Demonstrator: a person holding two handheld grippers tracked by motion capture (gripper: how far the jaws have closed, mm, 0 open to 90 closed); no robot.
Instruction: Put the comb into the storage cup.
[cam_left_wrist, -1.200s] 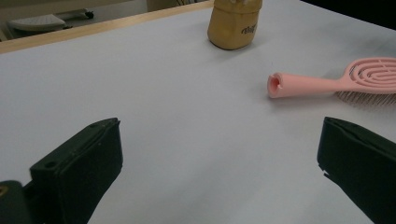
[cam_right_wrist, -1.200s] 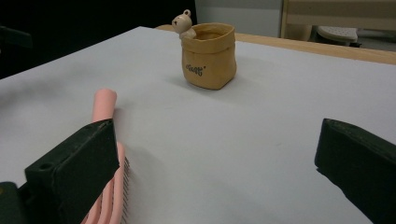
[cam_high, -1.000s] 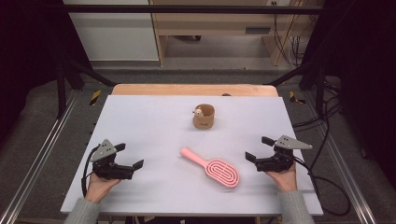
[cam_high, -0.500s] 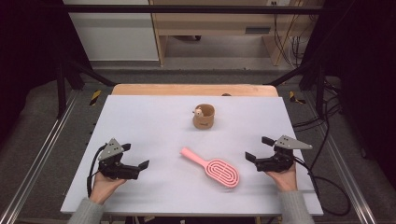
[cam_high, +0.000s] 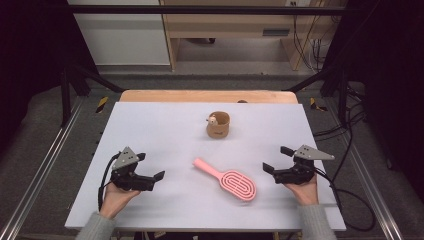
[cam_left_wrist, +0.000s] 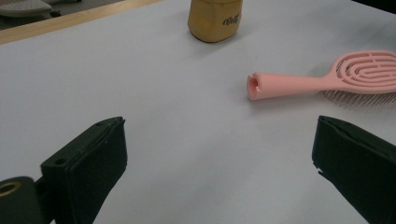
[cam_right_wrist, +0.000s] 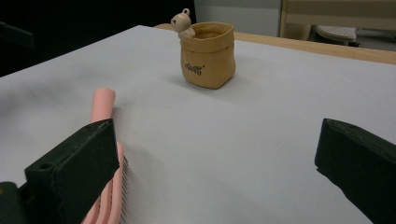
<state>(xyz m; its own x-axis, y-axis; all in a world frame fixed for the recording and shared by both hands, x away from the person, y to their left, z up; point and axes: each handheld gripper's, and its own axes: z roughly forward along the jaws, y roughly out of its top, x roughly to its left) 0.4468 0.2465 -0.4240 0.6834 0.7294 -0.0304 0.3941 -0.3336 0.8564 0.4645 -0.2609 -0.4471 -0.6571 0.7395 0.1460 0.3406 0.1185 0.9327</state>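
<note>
Lying flat mid-table, pink hairbrush (cam_high: 226, 179) sits btwn both grippers, handle end toward L gripper (cam_high: 150, 178), bristles down. L jaws spread wide, nothing held, near handle tip. R gripper (cam_high: 275, 159) also released, just beside brush head. Tan cup (cam_high: 218, 125) w/ bear figure stands farther back.

My pink hairbrush (cam_high: 226, 179) looks like smooth matt plastic; the tan pot (cam_high: 218, 125) looks matt, like creased paper. The white tabletop (cam_high: 165, 125) is smooth, its far edge wood.
</note>
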